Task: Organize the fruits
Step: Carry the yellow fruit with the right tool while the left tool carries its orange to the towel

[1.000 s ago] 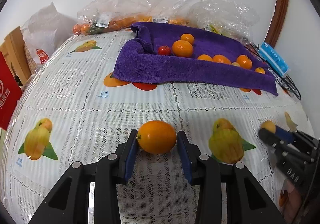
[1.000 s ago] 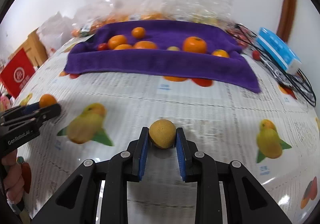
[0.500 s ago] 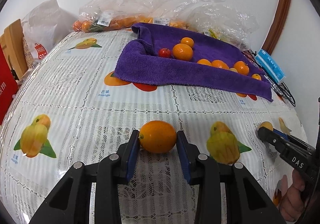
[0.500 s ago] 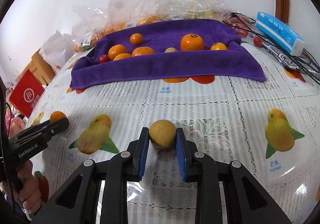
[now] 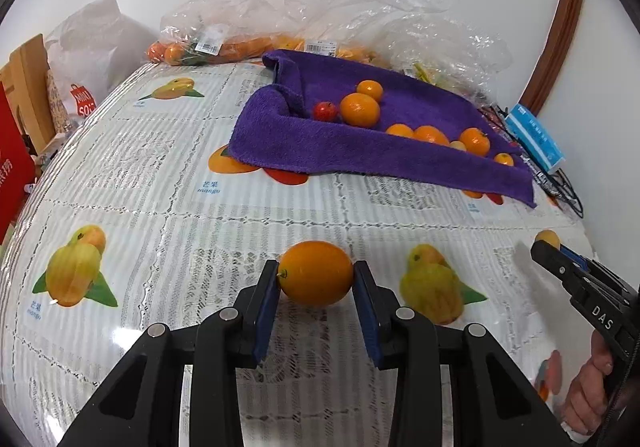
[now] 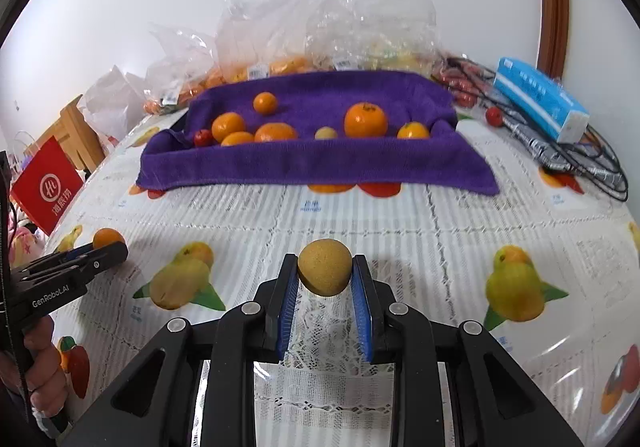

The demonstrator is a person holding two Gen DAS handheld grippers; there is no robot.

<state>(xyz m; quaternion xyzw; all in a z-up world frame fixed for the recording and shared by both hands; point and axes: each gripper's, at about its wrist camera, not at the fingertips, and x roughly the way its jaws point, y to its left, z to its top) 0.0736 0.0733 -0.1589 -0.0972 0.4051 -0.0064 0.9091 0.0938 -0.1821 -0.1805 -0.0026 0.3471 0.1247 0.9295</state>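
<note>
My left gripper [image 5: 316,279] is shut on a smooth orange fruit [image 5: 316,273] and holds it above the tablecloth. My right gripper [image 6: 325,267] is shut on a small rough brownish-yellow fruit [image 6: 325,266]. A purple towel [image 5: 304,143] lies at the far side of the table with several oranges [image 5: 359,110] and a small red fruit [image 5: 325,111] on it; it also shows in the right wrist view [image 6: 320,163]. Each gripper shows at the edge of the other's view, the right one [image 5: 548,243] and the left one [image 6: 105,243], both holding their fruit.
A fruit-printed lace tablecloth [image 5: 168,207] covers the table. Clear plastic bags of fruit [image 6: 280,47] lie behind the towel. A blue packet [image 6: 540,99] and black cables [image 6: 592,163] sit at the right. A red box [image 6: 44,183] stands at the left.
Both grippers have kept their fruit and lifted and tilted a little; the towel now sits slightly farther and lower in the views.
</note>
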